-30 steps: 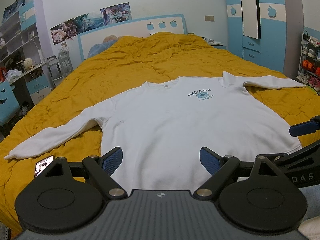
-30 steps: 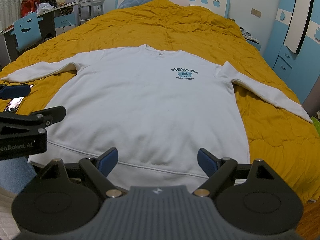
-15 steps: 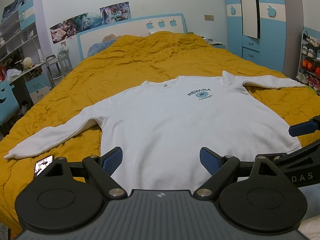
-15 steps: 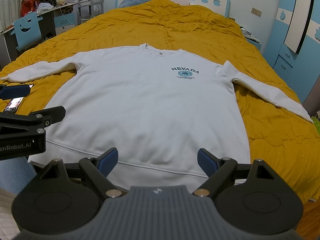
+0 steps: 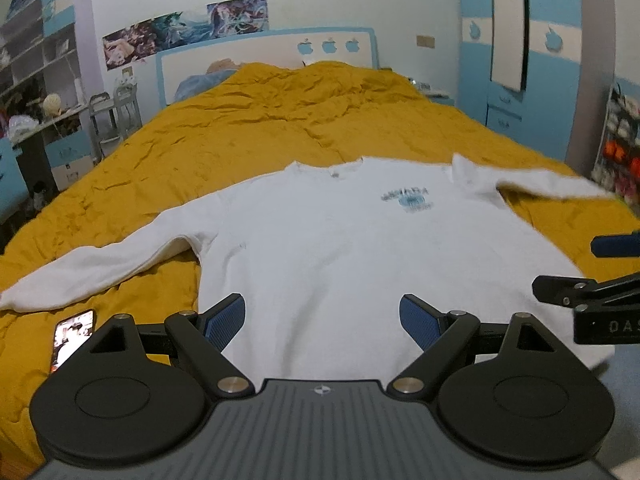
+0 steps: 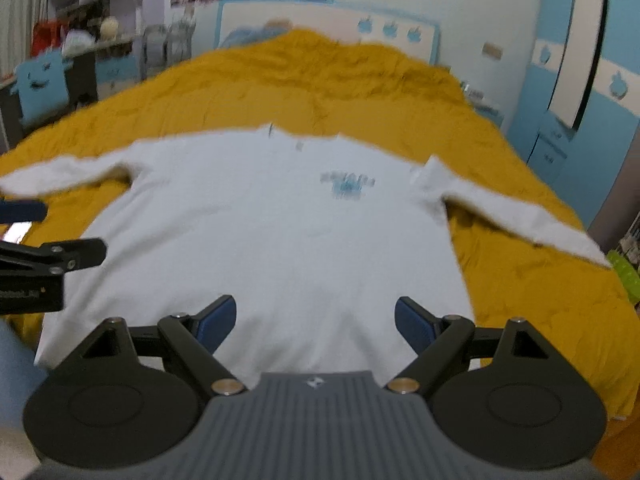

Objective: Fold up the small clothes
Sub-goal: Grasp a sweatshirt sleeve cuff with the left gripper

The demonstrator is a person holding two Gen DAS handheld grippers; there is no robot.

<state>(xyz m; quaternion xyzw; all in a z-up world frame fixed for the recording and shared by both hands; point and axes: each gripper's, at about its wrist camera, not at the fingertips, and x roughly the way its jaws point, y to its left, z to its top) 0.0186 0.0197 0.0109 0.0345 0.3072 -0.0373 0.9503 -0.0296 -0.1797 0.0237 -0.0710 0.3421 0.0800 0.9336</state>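
- Across the middle of both frames: white sweatshirt (image 5: 360, 248) spread flat, front up, on the yellow bedspread (image 5: 260, 128), sleeves out to either side, hem nearest the cameras.
- Low in the left wrist frame: left gripper (image 5: 322, 318) with blue pads (image 5: 224, 316) spread wide, holding nothing, poised above the hem.
- Low in the right wrist frame: right gripper (image 6: 316, 320) likewise wide apart and empty, over the hem's other half.
- Lower left of the left wrist frame: phone (image 5: 74, 334) lying on the bedspread just beside the near sleeve.
- Changed from half a second back: both views now blurred and tipped up, more headboard and wall showing, chest print smeared; sharp and steady before. Suggests both tools starting to move after a pause.
- For the task: nothing folded yet, no crease, no cloth pinched; probably the opening reach, perhaps toward sleeves or shoulders, though too early to say which.
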